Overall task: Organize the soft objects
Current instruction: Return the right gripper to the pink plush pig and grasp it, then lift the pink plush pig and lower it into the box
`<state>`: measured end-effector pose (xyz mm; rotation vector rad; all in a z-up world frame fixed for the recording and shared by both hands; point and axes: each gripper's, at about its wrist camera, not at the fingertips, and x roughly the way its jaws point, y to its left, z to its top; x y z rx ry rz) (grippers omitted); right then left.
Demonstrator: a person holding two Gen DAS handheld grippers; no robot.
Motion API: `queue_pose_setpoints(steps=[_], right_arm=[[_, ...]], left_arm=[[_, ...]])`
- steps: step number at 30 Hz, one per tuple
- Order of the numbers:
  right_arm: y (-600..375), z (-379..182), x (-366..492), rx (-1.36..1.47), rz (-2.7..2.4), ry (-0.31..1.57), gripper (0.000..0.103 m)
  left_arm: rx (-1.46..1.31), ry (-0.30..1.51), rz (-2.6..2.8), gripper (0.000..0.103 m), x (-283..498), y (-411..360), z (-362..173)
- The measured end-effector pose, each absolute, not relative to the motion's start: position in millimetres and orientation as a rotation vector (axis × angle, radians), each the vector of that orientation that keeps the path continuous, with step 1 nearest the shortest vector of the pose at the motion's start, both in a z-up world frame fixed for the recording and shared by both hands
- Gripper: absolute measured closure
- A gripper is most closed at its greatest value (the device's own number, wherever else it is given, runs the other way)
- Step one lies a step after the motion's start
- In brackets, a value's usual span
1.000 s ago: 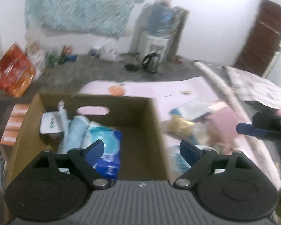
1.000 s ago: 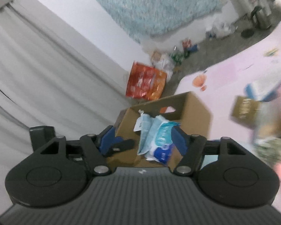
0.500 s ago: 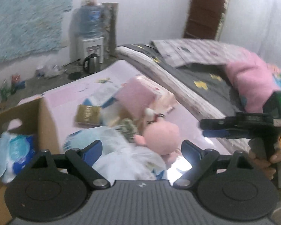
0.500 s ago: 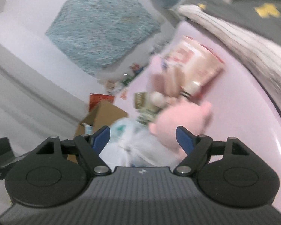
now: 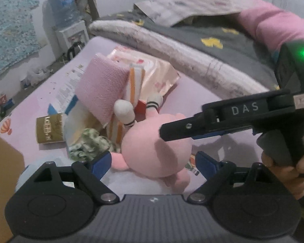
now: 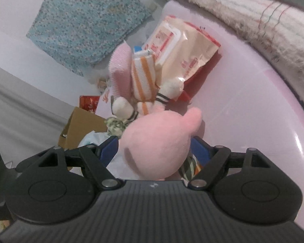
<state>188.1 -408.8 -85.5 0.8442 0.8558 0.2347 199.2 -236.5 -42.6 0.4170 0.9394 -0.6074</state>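
A pink plush toy [image 5: 152,147] with white striped feet lies on the pink mat [image 5: 194,93]. My left gripper [image 5: 155,163] is open just in front of it. My right gripper [image 6: 155,148] is open with the plush [image 6: 158,141] between its fingers, close to both pads; I cannot tell if they touch. In the left wrist view the right gripper [image 5: 164,133] reaches in from the right over the plush. Behind lie a pink folded cloth [image 5: 101,89], an orange-striped towel [image 6: 142,79], and a cream tissue pack [image 6: 182,46].
The cardboard box [image 6: 81,125] stands left of the pile, its corner [image 5: 2,158] in the left wrist view. A gold packet [image 5: 48,129], a green-patterned cloth [image 5: 89,143] and a clear plastic bag [image 6: 95,139] lie near. A rolled blanket [image 5: 192,58] borders the mat.
Both grippers swung from the box to the pile on the mat. The right gripper closed in on the pink plush, which now sits between its fingers.
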Motion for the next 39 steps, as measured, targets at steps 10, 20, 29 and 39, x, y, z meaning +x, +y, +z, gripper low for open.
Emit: queue_pose_setpoints(steps=[10, 20, 29, 39], right_arm=[[-402.0, -109.4, 214.7, 0.921, 0.302, 0.898, 0.029], [-411.6, -78.2, 177.8, 0.947, 0.281, 0.822, 0.032], [-410.5, -0.9, 122.4, 0.838, 0.276, 0.715, 0.032], [-351.5, 83.5, 108.7, 0.678, 0.367, 0.664, 0.032]], left_arm=[[0.436, 1.026, -0.555, 0.014, 220.6, -253.7, -69.9], [0.422, 0.956, -0.612, 0.016, 190.7, -264.8, -38.5], [0.358, 0.812, -0.641, 0.016, 141.5, -258.1, 18.5], [0.221, 0.665, -0.569, 0.016, 115.5, -185.8, 72.4]])
